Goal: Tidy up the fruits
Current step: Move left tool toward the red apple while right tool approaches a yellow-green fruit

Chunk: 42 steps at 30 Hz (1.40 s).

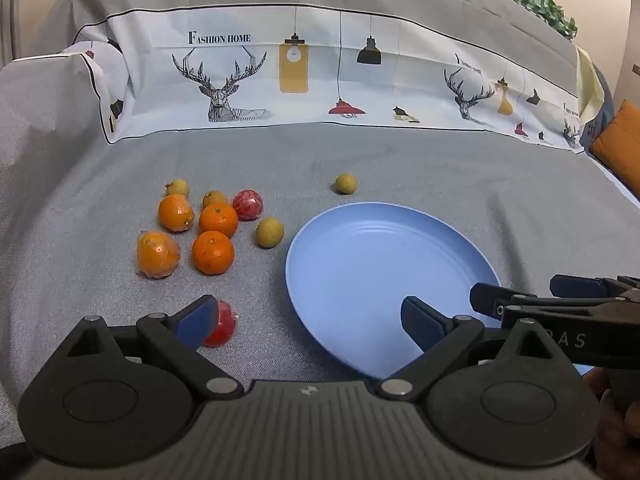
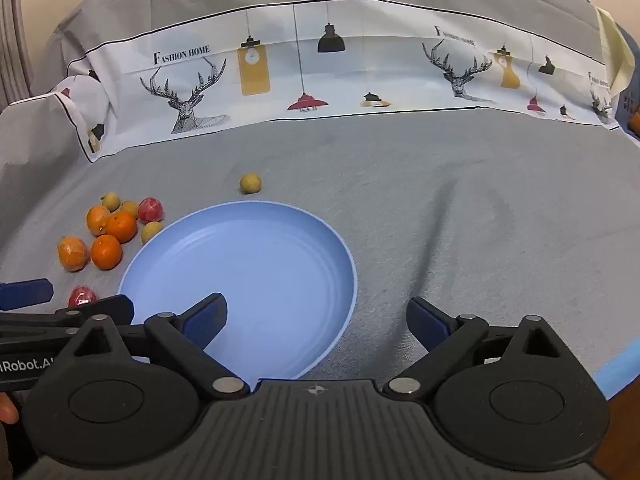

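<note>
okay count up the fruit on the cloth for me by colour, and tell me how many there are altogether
Orange fruits: 4
Yellow-green fruits: 4
Red fruits: 2
Total: 10
All lie on the grey cloth; none is on the blue plate.

1. A grey cloth (image 1: 360,160) spreads across the whole middle of my view.
2. A white printed cloth (image 1: 320,80) with deer heads, hanging lamps and "FASHION HOME" runs across the upper frame.
3. An orange cushion (image 1: 620,140) sits at the right edge.
</note>
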{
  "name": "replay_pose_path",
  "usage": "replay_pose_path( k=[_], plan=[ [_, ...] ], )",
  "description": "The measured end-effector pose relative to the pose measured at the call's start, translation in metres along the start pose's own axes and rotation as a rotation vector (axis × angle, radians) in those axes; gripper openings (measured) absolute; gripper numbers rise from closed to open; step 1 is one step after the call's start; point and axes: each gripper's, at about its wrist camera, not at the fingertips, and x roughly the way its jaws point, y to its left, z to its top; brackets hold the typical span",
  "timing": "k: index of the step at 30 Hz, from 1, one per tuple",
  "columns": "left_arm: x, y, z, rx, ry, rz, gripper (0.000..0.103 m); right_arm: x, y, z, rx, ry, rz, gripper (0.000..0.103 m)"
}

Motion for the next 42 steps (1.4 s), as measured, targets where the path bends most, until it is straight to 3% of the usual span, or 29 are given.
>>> replay_pose_path(
  k=[3,8,10,13,17,20,29,34,42],
  plan=[
    [-0.001,0.000,0.001,0.002,-0.002,-0.003,0.099,0.001,-0.001,-0.001,-0.008,0.024,-0.004,0.090],
    [-0.004,0.000,-0.003,0.002,-0.009,0.001,0.099,0.016,-0.001,-0.004,-0.006,0.091,-0.021,0.060],
    [-0.005,0.000,-0.003,0.000,-0.009,0.002,0.099,0.014,-0.004,-0.006,-0.011,0.121,-0.031,0.059],
    [-0.006,-0.002,-0.002,0.007,-0.010,0.000,0.099,0.017,0.002,-0.009,-0.028,0.136,-0.040,0.049],
    [-0.008,-0.004,0.001,0.008,-0.011,0.001,0.099,0.022,0.005,-0.010,-0.008,0.138,-0.055,0.025],
    [-0.007,-0.004,0.000,0.006,-0.006,-0.001,0.099,0.022,-0.003,-0.007,0.015,0.148,-0.046,0.015],
    [-0.007,-0.005,0.000,0.002,-0.002,-0.008,0.099,0.017,-0.001,-0.007,0.009,0.136,-0.110,0.010],
    [-0.008,-0.007,0.001,0.011,-0.011,-0.014,0.099,0.004,0.008,-0.006,-0.071,0.064,-0.135,0.013],
    [-0.007,-0.003,0.002,-0.013,0.028,-0.045,0.098,-0.003,0.009,-0.003,-0.074,0.014,-0.103,0.015]
  ],
)
